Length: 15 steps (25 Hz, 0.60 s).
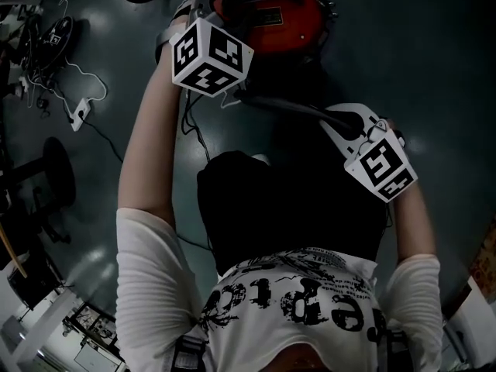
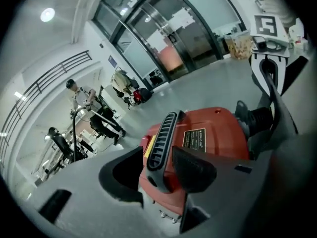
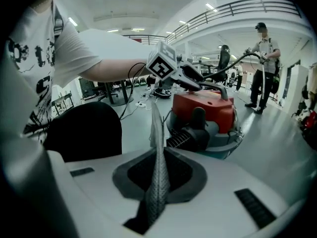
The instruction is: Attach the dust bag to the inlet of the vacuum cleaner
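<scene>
The red vacuum cleaner (image 1: pixel 271 10) stands on the floor ahead of me. In the left gripper view my left gripper (image 2: pixel 157 171) is open, and the vacuum's black ribbed handle (image 2: pixel 161 143) runs between its jaws. Its marker cube (image 1: pixel 209 56) sits just short of the vacuum in the head view. The black dust bag (image 1: pixel 287 215) hangs in front of my torso. My right gripper (image 3: pixel 157 182) is shut on a thin grey fabric edge of the bag (image 3: pixel 157 148), which stands upright out of the jaws. The bag's dark body (image 3: pixel 84 130) is to the left of them, the vacuum (image 3: pixel 203 108) beyond.
A white power strip (image 1: pixel 80 113) and cables lie on the grey floor at left, near a black chair base (image 1: pixel 58 169). A person with a hose (image 3: pixel 261 68) stands far right. Glass doors (image 2: pixel 168 33) lie beyond the vacuum.
</scene>
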### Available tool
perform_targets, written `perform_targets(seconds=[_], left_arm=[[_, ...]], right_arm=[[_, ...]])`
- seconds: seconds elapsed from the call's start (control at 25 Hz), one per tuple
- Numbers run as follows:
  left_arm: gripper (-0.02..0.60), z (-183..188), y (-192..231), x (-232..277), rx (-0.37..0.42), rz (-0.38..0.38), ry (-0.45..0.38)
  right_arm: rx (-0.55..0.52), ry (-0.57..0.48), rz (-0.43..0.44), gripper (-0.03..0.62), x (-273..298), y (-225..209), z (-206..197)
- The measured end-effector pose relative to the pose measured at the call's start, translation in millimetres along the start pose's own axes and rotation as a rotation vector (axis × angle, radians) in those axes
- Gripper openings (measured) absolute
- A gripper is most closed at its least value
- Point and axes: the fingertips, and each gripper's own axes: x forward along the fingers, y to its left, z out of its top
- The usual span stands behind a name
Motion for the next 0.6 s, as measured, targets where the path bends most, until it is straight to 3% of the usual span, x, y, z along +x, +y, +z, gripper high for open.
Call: perform_targets(seconds=[0.12, 0.32, 0.6], left_arm=[[0.167, 1.0, -1.1, 13.0, 0.052, -0.019, 0.010], [0.150, 14.9, -5.8, 25.6, 0.055, -0.072, -0.022], [0.140, 16.2, -7.6, 26.2, 0.081, -0.111, -0.036]], right_arm=[[-0.017, -0.003, 0.013, 0.021, 1.1, -2.7, 0.4], [-0.068, -0.011, 0.021, 0.021, 2.6, -3.7, 0.6], [-0.188, 0.005, -0.065, 0.023, 0.8, -13.8, -2.2]])
